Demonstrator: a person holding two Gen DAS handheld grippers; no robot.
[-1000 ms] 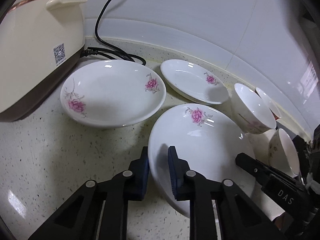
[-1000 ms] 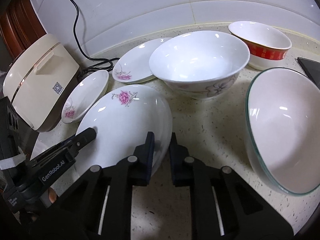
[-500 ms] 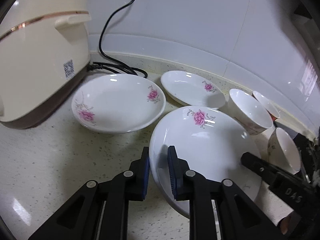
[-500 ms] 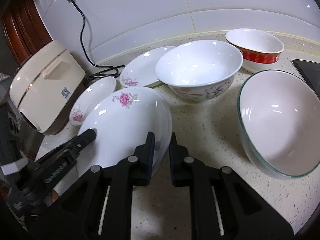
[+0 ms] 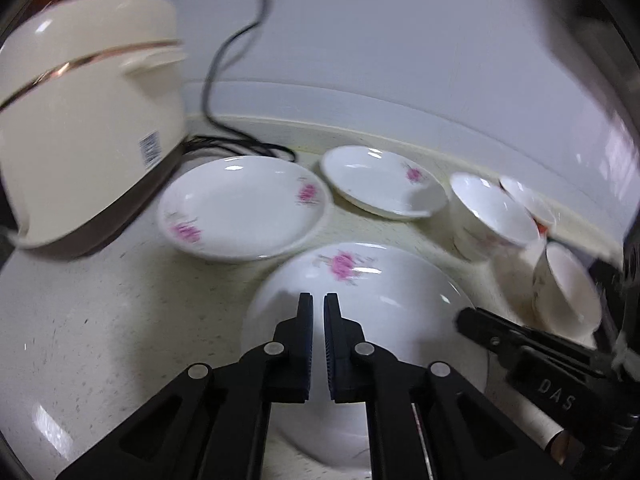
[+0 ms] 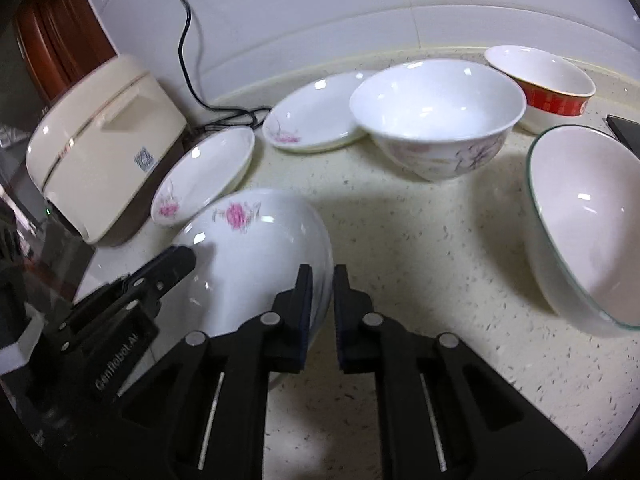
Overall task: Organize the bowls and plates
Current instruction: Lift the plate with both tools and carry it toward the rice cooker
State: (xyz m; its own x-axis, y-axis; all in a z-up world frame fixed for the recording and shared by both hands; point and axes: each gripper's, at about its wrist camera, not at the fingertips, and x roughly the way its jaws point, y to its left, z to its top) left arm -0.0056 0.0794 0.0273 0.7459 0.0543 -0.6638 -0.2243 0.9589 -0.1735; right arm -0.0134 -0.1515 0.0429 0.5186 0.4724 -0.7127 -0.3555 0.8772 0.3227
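A large white plate with a pink flower (image 5: 380,304) (image 6: 256,256) is held off the counter between both grippers. My left gripper (image 5: 318,312) is shut on its near-left rim. My right gripper (image 6: 323,286) is shut on its right rim, and its finger (image 5: 492,330) shows in the left view. Two more flowered plates lie behind: one (image 5: 244,212) (image 6: 204,176) beside the cooker and one (image 5: 380,184) (image 6: 316,118) further back. A white floral bowl (image 6: 436,116) (image 5: 492,216), a red-banded bowl (image 6: 544,84) and a green-rimmed bowl (image 6: 588,232) stand to the right.
A cream rice cooker (image 5: 84,136) (image 6: 100,144) stands at the left with its black cord (image 5: 228,60) running up the tiled wall. The speckled counter (image 6: 420,248) carries everything. A dark stove edge (image 6: 624,128) sits at the far right.
Both grippers have lifted the large flowered plate and drawn it back and up. The left gripper's view has shifted over the plate; the other dishes have not moved.
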